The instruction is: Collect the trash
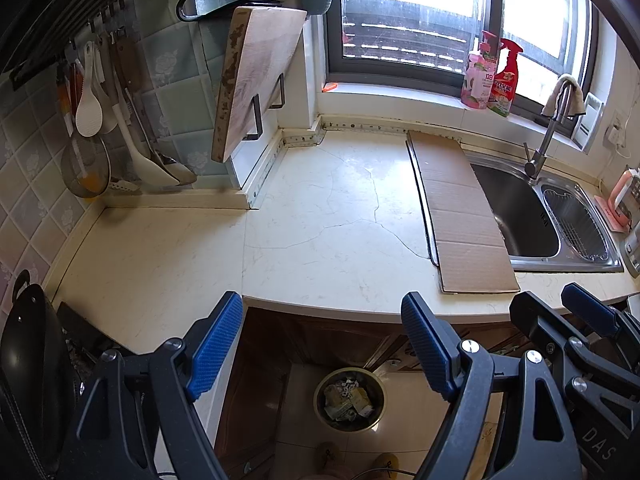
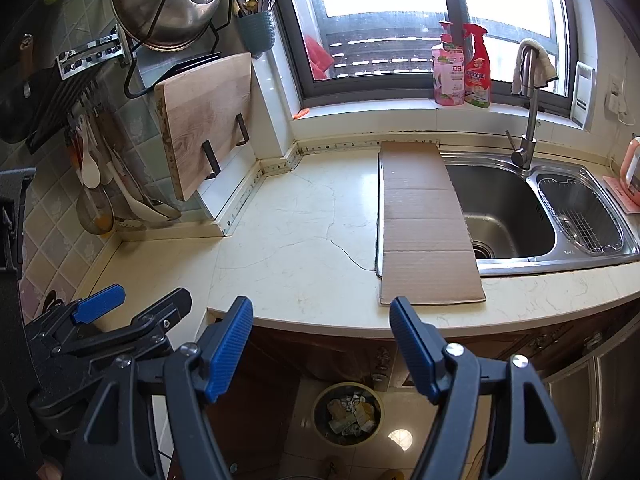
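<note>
Both grippers hang side by side just off the front edge of the counter (image 1: 340, 248), and neither holds anything. The left gripper (image 1: 322, 344) has its blue fingers (image 1: 216, 344) spread wide apart, and the right gripper (image 2: 321, 354) has its fingers (image 2: 228, 354) parted just as wide. Down between them, toward 6 o'clock on the tiled floor, stands a round trash bin (image 2: 347, 414) by the wooden cabinet doors, with crumpled wrappers and paper scraps (image 1: 347, 400) lying inside it. On the counter, at about 2 o'clock from the left gripper, a flat sheet of cardboard (image 1: 460, 216) lies partly over the left rim of the steel sink (image 2: 516, 216). A wooden cutting board (image 2: 208, 120) leans in its rack toward 11 o'clock. Two bottles, one pink (image 2: 448, 76) and one red (image 2: 477, 72), stand touching on the window sill behind the faucet (image 2: 528, 120).
</note>
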`<state>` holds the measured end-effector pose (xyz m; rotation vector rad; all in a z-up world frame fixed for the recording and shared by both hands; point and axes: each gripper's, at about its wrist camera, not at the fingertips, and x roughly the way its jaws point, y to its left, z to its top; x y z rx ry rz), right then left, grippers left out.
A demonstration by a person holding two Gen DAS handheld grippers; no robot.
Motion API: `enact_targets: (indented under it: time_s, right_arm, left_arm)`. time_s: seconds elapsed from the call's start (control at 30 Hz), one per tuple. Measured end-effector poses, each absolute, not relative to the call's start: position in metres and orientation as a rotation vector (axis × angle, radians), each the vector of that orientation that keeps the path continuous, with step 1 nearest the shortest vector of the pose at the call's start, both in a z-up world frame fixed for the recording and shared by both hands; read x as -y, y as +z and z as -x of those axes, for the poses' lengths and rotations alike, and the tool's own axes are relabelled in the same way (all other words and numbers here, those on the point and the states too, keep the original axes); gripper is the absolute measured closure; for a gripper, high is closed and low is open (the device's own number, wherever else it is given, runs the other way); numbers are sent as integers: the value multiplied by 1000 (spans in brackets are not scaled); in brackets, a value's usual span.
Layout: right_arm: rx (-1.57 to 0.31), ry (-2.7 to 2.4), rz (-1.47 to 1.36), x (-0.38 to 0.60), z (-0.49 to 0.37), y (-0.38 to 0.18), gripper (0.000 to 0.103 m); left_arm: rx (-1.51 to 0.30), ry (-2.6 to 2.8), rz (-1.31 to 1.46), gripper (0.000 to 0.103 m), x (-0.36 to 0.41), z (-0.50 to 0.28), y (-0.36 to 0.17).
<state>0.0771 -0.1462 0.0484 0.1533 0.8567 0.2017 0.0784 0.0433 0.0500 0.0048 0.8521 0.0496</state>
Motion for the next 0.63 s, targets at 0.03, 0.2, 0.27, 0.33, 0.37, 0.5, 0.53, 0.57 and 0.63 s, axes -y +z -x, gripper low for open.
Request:
enact_targets:
  time_s: [0.03, 0.2, 0.27, 0.33, 0.37, 0.5, 0.53, 0.57, 0.63]
  right_arm:
    - [-857, 202, -153, 146, -77, 48, 31]
    - [-858, 203, -152, 147, -77, 48, 31]
    - [-859, 201, -151, 147, -77, 48, 31]
    - [-858, 200, -152, 146, -77, 48, 31]
    - [-858, 200, -152, 147, -76, 47, 31]
    - [-859, 197, -153, 145, -77, 48, 31]
    - [-860, 196, -153, 146, -76, 47, 31]
    - [-860, 195, -153, 146, -76, 47, 31]
    - [-862, 192, -153, 148, -74, 46, 31]
  left_arm:
    - [-852, 50, -5, 23, -41, -81, 50]
    - [-854, 46, -4, 24, -44, -77, 50]
    - [-857, 43, -5, 24, -46, -79, 50]
    - [-858, 39, -9, 24, -46, -80, 50]
    - [-859, 39, -9, 24, -46, -80, 50]
    - [-861, 37, -9, 24, -48, -79, 50]
    - [-862, 34, -12, 24, -48, -82, 49]
    - [-863, 34, -12, 24, -50, -82, 49]
    - [-868, 29, -16, 24, -47, -89, 47]
